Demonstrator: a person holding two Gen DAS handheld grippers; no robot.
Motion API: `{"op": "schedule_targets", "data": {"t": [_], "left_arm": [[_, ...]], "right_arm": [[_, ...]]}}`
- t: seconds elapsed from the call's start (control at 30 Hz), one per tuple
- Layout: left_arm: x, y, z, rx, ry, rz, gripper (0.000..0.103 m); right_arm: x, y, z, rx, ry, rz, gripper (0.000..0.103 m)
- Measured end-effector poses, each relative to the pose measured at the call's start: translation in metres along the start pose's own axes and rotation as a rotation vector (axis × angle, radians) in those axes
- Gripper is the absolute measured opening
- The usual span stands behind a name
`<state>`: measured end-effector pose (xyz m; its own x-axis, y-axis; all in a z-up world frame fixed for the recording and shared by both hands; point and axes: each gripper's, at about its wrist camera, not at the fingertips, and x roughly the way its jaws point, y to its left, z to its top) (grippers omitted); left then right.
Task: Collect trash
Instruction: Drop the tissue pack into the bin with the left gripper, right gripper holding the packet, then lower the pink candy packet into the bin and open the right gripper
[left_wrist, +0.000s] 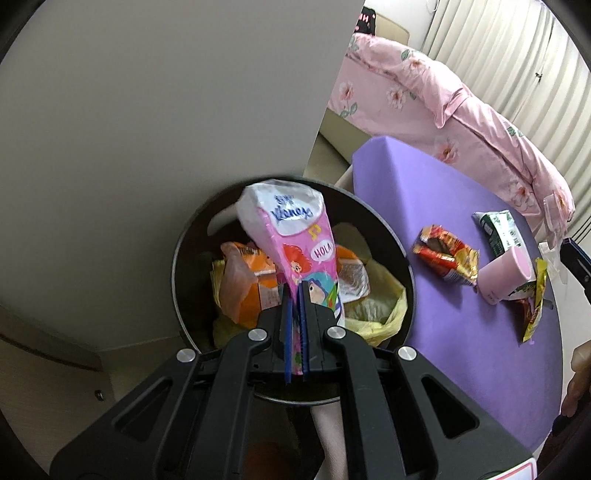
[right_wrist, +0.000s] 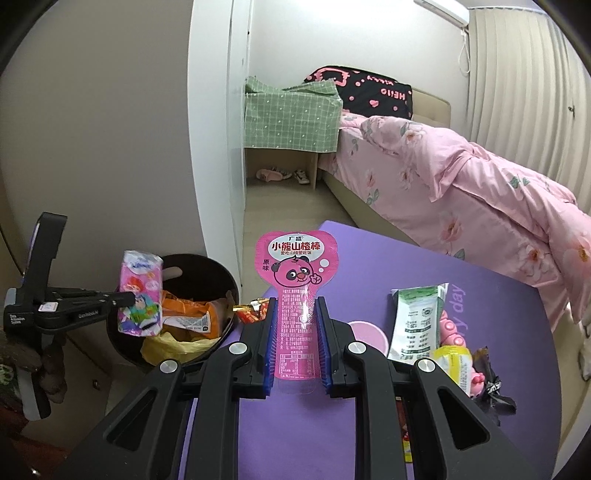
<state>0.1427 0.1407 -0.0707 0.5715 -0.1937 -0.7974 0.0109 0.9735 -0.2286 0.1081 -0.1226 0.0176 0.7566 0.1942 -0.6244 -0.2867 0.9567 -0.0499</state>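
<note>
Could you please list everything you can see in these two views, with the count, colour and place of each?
Tissue pack: one, pink and white, over the bin, held.
Bin: one, black, beside the table, holding orange wrappers and a yellow bag.
Snack pouch: one, pink, over the table, held.
Table: one, purple top.
Red wrapper: one, red and gold, on the table.
Green-white sachet: one, on the table.
Pink cup: one, on its side on the table.
Bed: one, pink floral cover, behind the table.
Left tool: black, shut on the tissue pack.
Right tool: black, blue pads, shut on the snack pouch.
</note>
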Motion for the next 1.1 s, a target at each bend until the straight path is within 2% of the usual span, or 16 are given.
{"op": "schedule_targets", "data": {"t": [0.23, 0.4, 0.6, 0.73, 0.87, 1.03, 1.1], "left_arm": [[0.025, 0.004, -0.008, -0.02, 0.068, -0.028, 0.004], [0.025, 0.008, -0.008, -0.049, 0.066, -0.084, 0.029], [0.0, 0.017, -0.006, -0.08, -0.004, -0.1, 0.04], [-0.029, 0.031, -0.006, -0.107, -0.097, -0.059, 0.044], [-0.059, 0.053, -0.013, -0.152, -0.184, 0.022, 0.049], [-0.078, 0.069, -0.024, -0.145, -0.229, 0.095, 0.05], [-0.082, 0.074, -0.028, -0.152, -0.231, 0.103, 0.052]], "right_arm": [[0.009, 0.009, -0.002, -0.026, 0.021, 0.008, 0.019], [0.014, 0.013, -0.003, -0.027, 0.03, 0.013, 0.019], [0.023, 0.02, -0.002, -0.038, 0.041, 0.042, 0.019], [0.033, 0.03, 0.005, -0.051, 0.051, 0.118, 0.019], [0.057, 0.055, 0.018, -0.09, 0.079, 0.223, 0.019], [0.109, 0.101, 0.023, -0.134, 0.186, 0.341, 0.019], [0.127, 0.114, 0.021, -0.137, 0.229, 0.368, 0.019]]}}
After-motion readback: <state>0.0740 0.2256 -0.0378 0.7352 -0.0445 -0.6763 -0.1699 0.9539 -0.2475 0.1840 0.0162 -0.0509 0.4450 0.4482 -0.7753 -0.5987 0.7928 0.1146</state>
